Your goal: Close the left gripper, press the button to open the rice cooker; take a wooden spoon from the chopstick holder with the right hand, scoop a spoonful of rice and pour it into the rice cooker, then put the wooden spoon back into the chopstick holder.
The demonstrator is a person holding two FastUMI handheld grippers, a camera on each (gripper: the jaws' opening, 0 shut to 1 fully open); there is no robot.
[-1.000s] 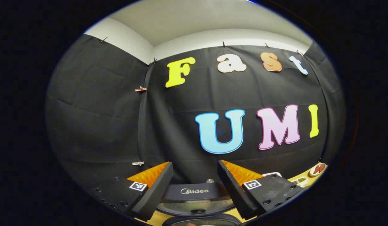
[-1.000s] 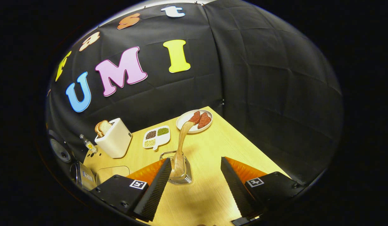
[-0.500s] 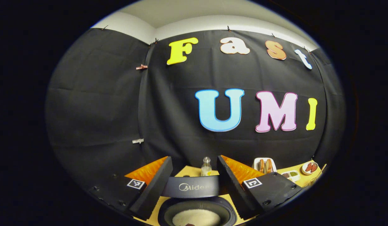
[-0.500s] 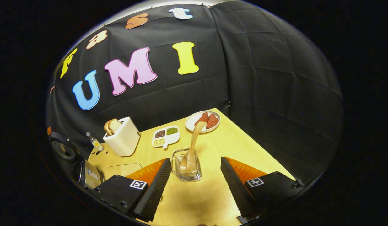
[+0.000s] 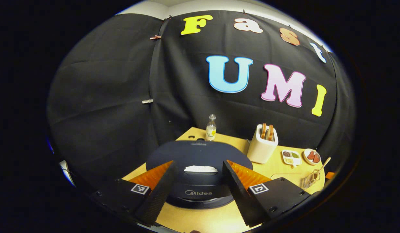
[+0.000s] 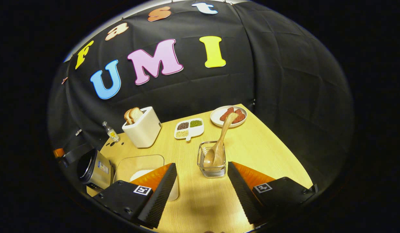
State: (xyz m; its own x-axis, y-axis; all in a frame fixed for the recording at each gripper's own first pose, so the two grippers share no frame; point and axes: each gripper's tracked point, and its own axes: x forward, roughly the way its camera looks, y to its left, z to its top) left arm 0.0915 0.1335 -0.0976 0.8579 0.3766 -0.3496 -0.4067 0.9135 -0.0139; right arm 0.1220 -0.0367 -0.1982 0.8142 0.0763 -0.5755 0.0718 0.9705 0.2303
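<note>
Right gripper [image 6: 202,191]: wide open, empty, above the bench [image 6: 268,155]. Just beyond: clear chopstick holder [image 6: 212,160], upright; wooden spoon [image 6: 219,142] inside, bowl down, handle leaning up and away to the far right. Near left: clear container [image 6: 140,163] with white rice. Far: divided dish [image 6: 189,128] of grains, plate [image 6: 219,120] of red slices, toaster [image 6: 143,127] with bread, small bottle [image 6: 110,131].

Left gripper [image 5: 198,187]: wide open, empty, over the rice cooker [image 5: 200,155], lid down.

The rice cooker [image 6: 91,170] is cut off at the right gripper view's edge, its inside hidden
</note>
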